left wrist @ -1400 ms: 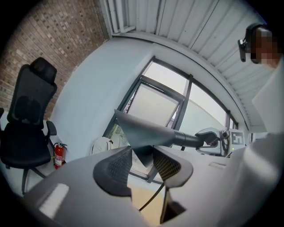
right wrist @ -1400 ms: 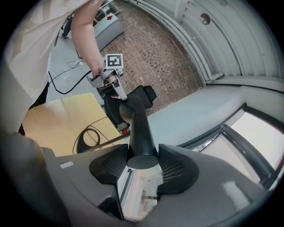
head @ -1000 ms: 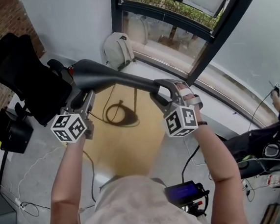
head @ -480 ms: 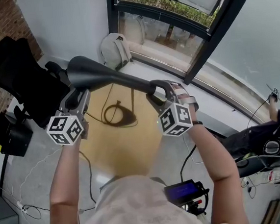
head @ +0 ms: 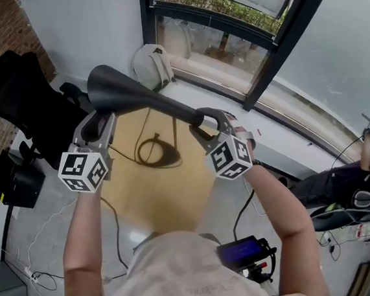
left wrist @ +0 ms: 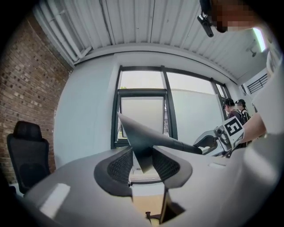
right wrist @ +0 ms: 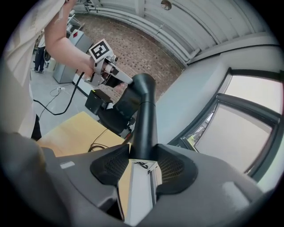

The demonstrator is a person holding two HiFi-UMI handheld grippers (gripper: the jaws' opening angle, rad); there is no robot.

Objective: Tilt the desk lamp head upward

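Left tool (head: 99, 123), jaws just closing, around edge of lamp head (head: 120, 92)

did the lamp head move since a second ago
Yes. In the head view the lamp head has risen toward the top of the picture, and its wide end now sits nearer the backpack by the window.

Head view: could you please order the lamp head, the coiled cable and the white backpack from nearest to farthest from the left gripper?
1. lamp head: between the jaws of the left gripper, which have just been closing on it.
2. coiled cable: on the desk, below and to the right.
3. white backpack: by the window, beyond the desk.
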